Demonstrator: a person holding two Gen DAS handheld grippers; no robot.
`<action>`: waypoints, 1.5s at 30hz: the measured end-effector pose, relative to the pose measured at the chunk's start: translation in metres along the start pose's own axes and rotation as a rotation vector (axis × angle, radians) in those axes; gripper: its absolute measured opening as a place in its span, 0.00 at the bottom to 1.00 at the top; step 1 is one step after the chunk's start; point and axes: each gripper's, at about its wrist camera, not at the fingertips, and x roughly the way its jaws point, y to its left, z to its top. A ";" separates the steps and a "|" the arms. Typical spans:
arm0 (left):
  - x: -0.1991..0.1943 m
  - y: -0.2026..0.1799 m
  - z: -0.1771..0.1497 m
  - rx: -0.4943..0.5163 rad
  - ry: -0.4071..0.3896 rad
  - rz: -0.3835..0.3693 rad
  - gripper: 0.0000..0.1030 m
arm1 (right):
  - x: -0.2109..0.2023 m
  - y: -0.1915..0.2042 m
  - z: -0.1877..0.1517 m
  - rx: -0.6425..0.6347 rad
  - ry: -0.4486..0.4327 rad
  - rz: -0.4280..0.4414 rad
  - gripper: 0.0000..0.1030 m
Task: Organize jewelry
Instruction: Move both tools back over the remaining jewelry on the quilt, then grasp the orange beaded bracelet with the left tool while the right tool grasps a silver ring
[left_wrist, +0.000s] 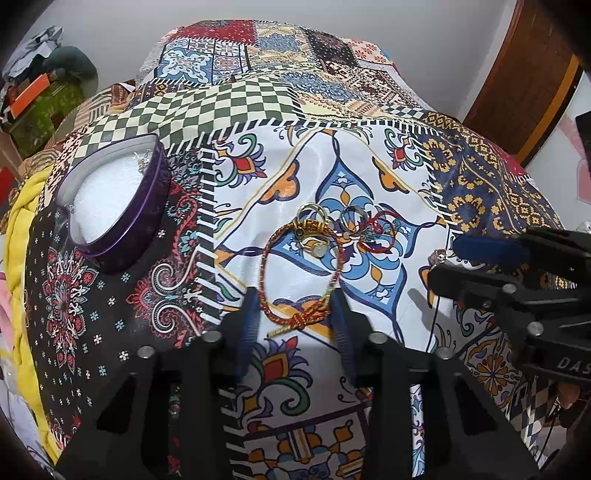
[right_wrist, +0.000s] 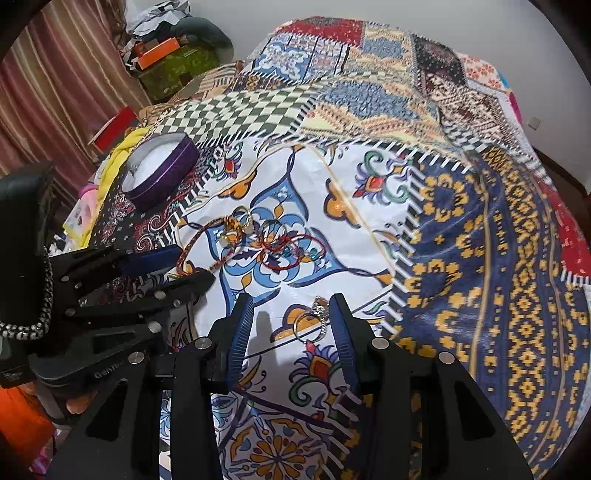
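We find the left gripper (left_wrist: 295, 314) standing open, its jaws either side of the knotted end of a red-and-gold cord bracelet (left_wrist: 295, 275) lying on the patterned cloth (left_wrist: 369, 166); rings (left_wrist: 314, 236) and red cords (left_wrist: 373, 230) sit just beyond it. The right gripper (right_wrist: 291, 317) is likewise open, a stone-set ring (right_wrist: 312, 321) lying between its jaws, touching the right finger. A purple-walled round box (left_wrist: 122, 206) stands well off to the left of both.

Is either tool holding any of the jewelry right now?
No. Both tools are open: the left tool straddles the braided bracelet, the right tool straddles a ring.
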 end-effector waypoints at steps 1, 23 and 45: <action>-0.001 0.002 -0.001 -0.001 0.001 -0.001 0.25 | 0.004 0.000 0.000 0.004 0.012 0.003 0.38; -0.061 0.016 -0.013 -0.041 -0.110 -0.001 0.13 | 0.004 -0.005 0.001 0.038 -0.033 0.006 0.18; -0.141 0.019 0.005 -0.033 -0.319 0.068 0.13 | -0.068 0.038 0.040 -0.073 -0.249 0.010 0.18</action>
